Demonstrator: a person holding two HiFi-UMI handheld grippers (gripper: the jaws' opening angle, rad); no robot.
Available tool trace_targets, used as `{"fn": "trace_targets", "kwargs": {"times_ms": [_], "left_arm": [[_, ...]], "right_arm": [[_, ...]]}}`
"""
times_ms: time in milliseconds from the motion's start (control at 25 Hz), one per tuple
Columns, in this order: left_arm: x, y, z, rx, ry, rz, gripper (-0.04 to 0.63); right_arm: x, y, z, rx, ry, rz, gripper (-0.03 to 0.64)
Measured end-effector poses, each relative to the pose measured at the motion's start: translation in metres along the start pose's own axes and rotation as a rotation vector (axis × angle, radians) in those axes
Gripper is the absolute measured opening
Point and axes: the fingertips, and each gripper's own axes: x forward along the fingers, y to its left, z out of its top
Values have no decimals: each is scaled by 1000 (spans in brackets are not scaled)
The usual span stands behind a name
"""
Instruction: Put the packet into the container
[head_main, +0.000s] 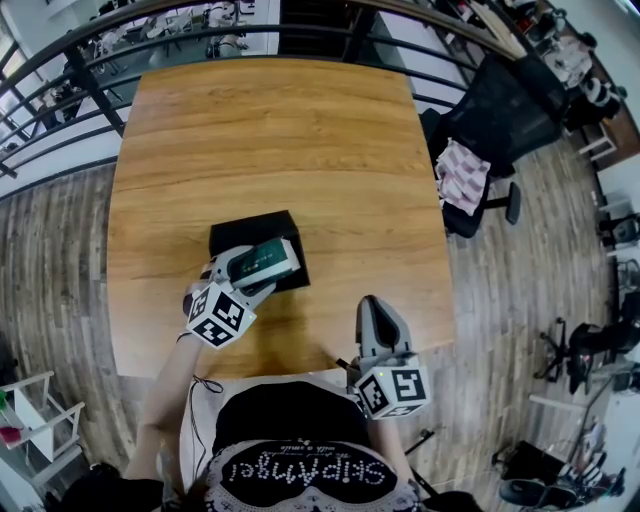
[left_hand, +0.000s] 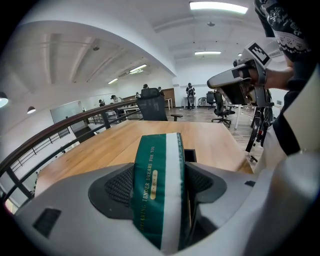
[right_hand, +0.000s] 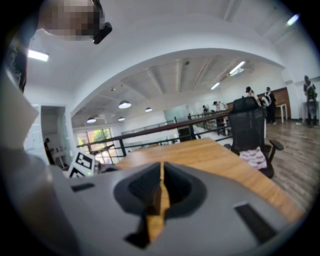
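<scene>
left hand-held gripper (left_hand: 160, 187): jaws clamped on the packet (left_hand: 157, 192), one pad on each flat side
packet: green with a white stripe, held edge-up over the near right part of the container (head_main: 235, 238); contact with it can't be told
container: black, open-topped, on the counter (head_main: 270, 140), near its front edge
right hand-held gripper (right_hand: 161, 182): jaws together, nothing between them; sits at the counter's near edge, well apart from the container

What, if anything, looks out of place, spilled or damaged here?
Nothing stands out. The left gripper clamps a green-and-white packet at the black container on the wooden table. The right gripper is shut and empty. No spill shows.
</scene>
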Motion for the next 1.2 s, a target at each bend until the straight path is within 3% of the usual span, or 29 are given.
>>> {"fn": "trace_targets", "kwargs": {"times_ms": [1200], "left_arm": [[42, -10, -22, 30, 206, -102, 342]], "right_arm": [[-5, 5, -1, 0, -1, -1, 41]]}}
